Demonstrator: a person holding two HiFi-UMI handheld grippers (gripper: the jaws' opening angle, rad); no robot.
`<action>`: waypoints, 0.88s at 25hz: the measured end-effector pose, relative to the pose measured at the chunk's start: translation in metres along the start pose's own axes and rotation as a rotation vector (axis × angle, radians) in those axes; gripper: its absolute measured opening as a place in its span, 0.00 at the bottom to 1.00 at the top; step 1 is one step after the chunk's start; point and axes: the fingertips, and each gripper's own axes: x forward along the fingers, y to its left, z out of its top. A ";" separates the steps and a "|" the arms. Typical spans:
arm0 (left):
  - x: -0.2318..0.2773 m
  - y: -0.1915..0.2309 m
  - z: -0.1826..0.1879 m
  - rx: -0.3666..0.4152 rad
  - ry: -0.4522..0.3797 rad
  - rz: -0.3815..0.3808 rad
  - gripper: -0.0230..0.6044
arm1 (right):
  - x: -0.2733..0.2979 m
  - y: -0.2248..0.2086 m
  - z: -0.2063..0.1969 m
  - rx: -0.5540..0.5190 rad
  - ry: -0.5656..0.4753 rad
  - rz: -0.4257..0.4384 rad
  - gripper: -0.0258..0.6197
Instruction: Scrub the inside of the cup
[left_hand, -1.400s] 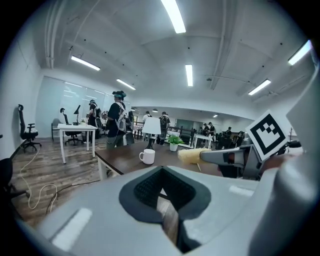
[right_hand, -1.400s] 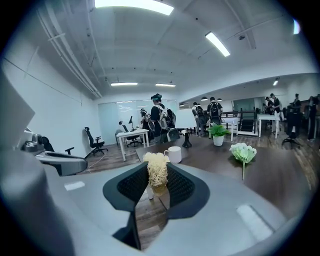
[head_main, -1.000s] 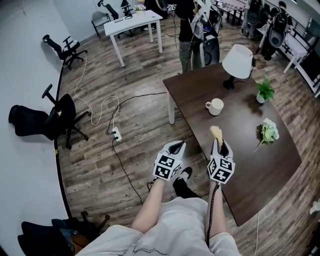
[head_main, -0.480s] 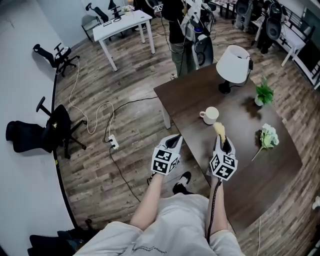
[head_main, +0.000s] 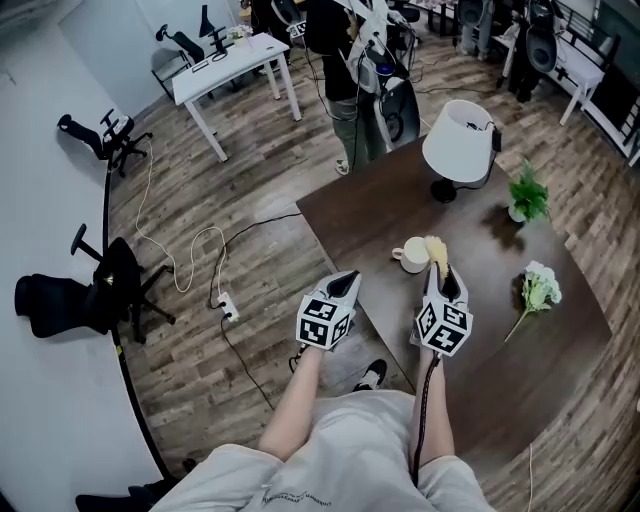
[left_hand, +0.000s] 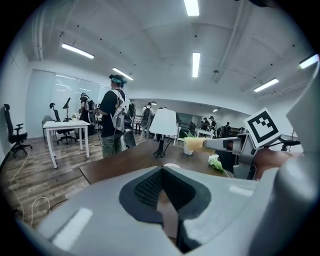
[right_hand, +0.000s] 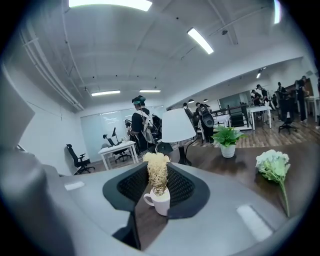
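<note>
While left gripper (head_main: 349, 277) fingers rest together, right gripper (head_main: 441, 272) fingers clamped on a fibrous brush (right_hand: 158, 171), seemingly in the cup (right_hand: 161, 201).

There were two grippers, the left gripper (head_main: 346, 284) and the right gripper (head_main: 442, 276). One dark table (head_main: 375, 205) carried one cup (head_main: 410, 256), one lamp (head_main: 458, 142), one potted plant (head_main: 527, 190) and one bunch of flowers (head_main: 540, 285). One brush (head_main: 435, 249) showed. The floor had one white desk (head_main: 225, 65), one power strip (head_main: 230, 312) and at least three office chairs (head_main: 115, 272). One person (head_main: 340, 60) stood near the table; those farther back were too small to count.
</note>
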 end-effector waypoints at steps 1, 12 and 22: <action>0.006 0.001 0.002 -0.001 -0.002 -0.007 0.04 | 0.005 -0.002 0.001 0.009 -0.001 -0.002 0.24; 0.045 -0.010 -0.005 0.035 0.024 -0.087 0.04 | 0.018 -0.016 -0.016 0.032 0.082 0.023 0.25; 0.097 -0.003 0.005 0.084 0.014 -0.170 0.04 | 0.019 -0.052 -0.026 -0.034 0.165 -0.036 0.25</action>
